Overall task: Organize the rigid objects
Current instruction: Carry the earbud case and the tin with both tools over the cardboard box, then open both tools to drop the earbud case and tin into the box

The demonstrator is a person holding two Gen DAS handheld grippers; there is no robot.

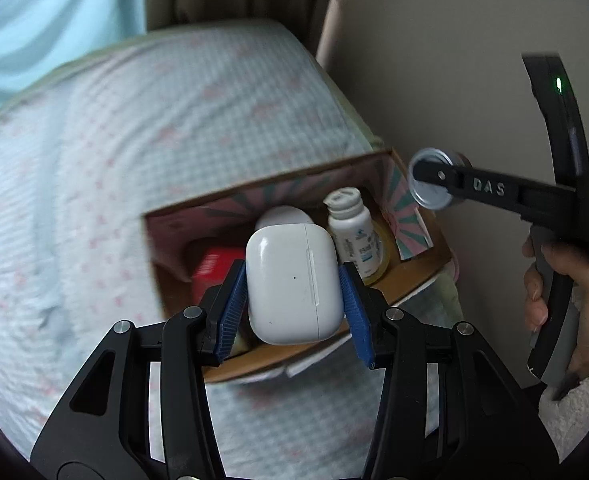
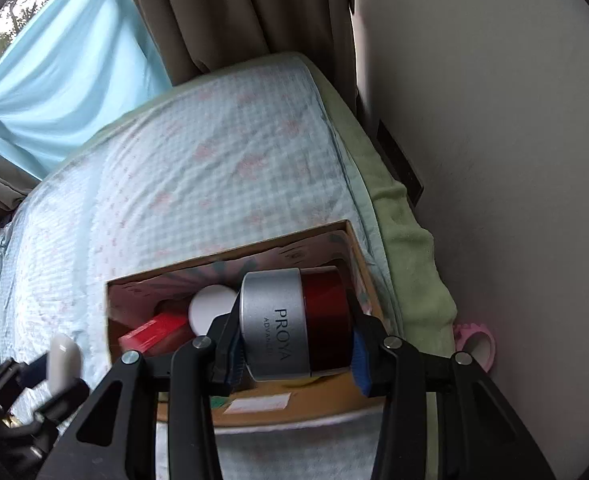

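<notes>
Both grippers (image 1: 294, 300) (image 2: 294, 344) grip items, seemingly above the box (image 1: 414, 276).

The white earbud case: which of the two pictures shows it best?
The left wrist view: the white earbud case fills the centre, clamped between the left gripper over the cardboard box. The right wrist view shows only a blurred sliver at its lower left edge.

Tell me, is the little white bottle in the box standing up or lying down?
Standing up. The white bottle has its cap on top, inside the cardboard box.
</notes>
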